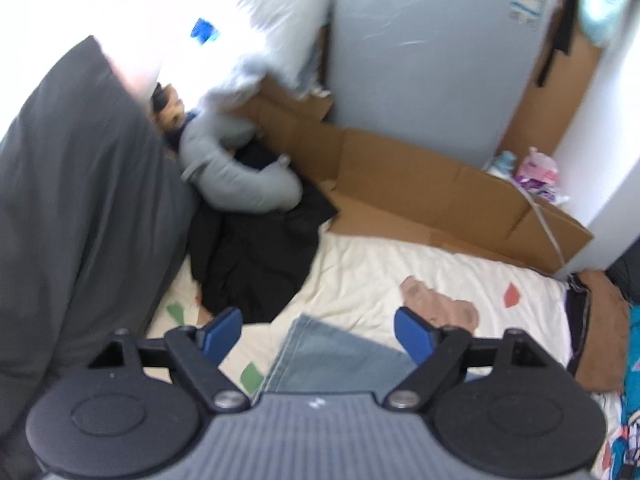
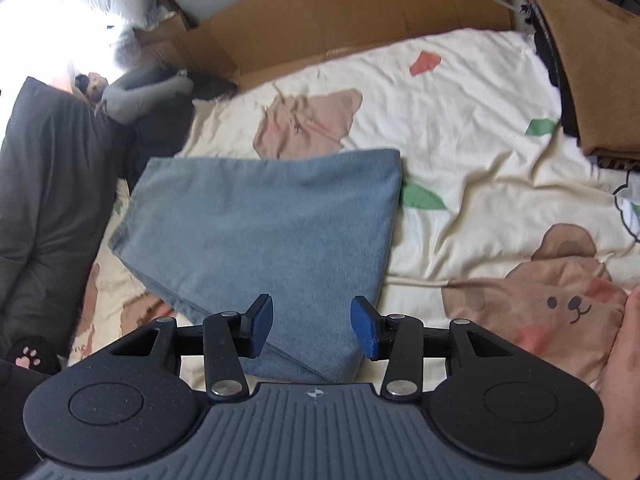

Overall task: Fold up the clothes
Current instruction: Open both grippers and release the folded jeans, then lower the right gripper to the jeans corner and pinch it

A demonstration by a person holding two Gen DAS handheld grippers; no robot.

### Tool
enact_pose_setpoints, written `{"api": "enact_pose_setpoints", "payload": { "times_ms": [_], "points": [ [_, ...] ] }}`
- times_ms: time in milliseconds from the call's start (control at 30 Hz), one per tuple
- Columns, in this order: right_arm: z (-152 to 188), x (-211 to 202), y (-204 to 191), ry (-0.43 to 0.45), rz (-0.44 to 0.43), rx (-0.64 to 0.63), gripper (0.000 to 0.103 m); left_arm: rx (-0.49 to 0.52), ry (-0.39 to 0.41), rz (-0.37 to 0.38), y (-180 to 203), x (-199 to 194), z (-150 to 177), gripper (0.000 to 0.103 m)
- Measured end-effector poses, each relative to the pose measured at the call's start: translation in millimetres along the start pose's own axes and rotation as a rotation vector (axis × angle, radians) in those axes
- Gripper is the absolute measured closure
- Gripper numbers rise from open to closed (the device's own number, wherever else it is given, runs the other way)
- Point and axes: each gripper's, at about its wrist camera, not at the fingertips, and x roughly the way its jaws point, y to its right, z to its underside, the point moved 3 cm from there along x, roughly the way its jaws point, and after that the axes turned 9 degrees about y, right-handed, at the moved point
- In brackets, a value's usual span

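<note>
Both grippers held apart and empty above the bed; folded blue garment (image 2: 260, 224) laid flat on the cream bear-print bedsheet (image 2: 472, 184).

Left gripper (image 1: 320, 336) is seen with blue pads spread wide, nothing caught between them; only a corner of the blue garment (image 1: 332, 356) is visible under it. From the left of that view: a dark grey duvet (image 1: 80, 200) is heaped at the edge, then a black garment (image 1: 256, 256) with a grey soft toy (image 1: 240, 176) lying against it, then flattened cardboard (image 1: 420, 188) along the wall. Right gripper (image 2: 312, 328) is likewise released, jaws parted over the near edge of the folded garment, contact not determinable. A brown folded item (image 2: 588, 68) is noted at the far right, well apart. A hand (image 2: 620, 380) is partly visible at the right edge.
</note>
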Motion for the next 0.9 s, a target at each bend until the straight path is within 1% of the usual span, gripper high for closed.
{"api": "enact_pose_setpoints", "payload": {
  "times_ms": [100,167,233,367,533,567,633,733,900],
  "points": [
    [-4,-6,2,0.018,-0.009,0.015,0.053,0.046,0.0,-0.004,26,-13,-16,0.016],
    [-6,-11,1,0.032,-0.016,0.02,0.052,0.055,0.0,-0.015,43,-20,-23,0.016],
    [-9,-15,1,0.046,-0.025,0.021,0.048,0.053,0.0,-0.024,59,-26,-29,0.015],
    [-16,-19,7,0.067,-0.032,0.044,0.048,0.038,-0.006,-0.013,94,-35,-26,0.014],
    [-21,-15,27,0.094,-0.015,0.155,0.048,0.017,-0.021,0.007,137,-41,-12,0.013],
    [-22,-14,28,0.102,0.0,0.153,0.048,0.006,-0.023,0.012,144,-41,-7,0.013],
    [-24,-12,26,0.119,0.032,0.106,0.048,-0.022,-0.026,0.035,158,-41,3,0.012],
    [-26,-10,31,0.139,0.018,0.113,0.048,-0.03,-0.039,0.061,176,-30,23,0.011],
    [-17,0,46,0.123,0.022,0.139,0.048,0.003,-0.051,0.081,194,-5,66,0.011]
  ]
}}
